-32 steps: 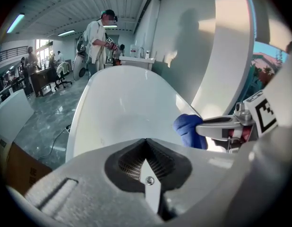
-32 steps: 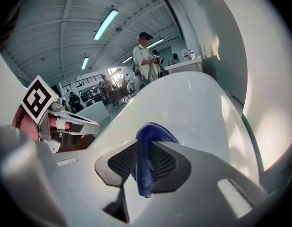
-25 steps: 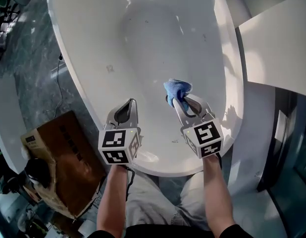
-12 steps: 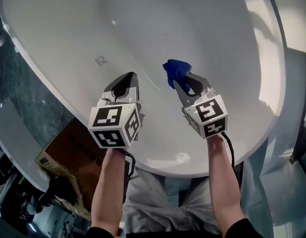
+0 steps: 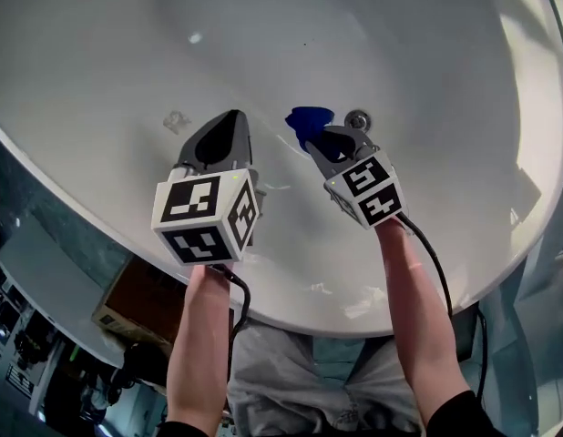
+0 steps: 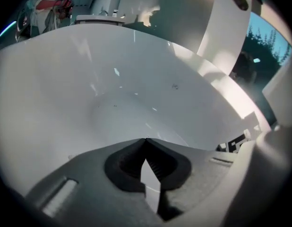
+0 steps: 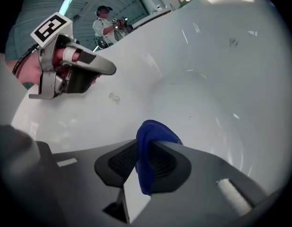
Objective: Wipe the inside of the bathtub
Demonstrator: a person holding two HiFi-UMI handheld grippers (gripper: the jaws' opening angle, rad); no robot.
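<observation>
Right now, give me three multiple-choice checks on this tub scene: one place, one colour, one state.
1. Where is the cloth? A) loose on the tub floor B) in the right hand-held gripper C) over the rim
2. What colour is the cloth? A) yellow B) white C) blue
3. How are the left hand-held gripper's jaws? A) shut, empty B) wide apart C) shut on a sponge
Answers: B, the right gripper view shows its jaws pinching it; C, blue against the white bathtub; A, the tips meet with nothing between.
</observation>
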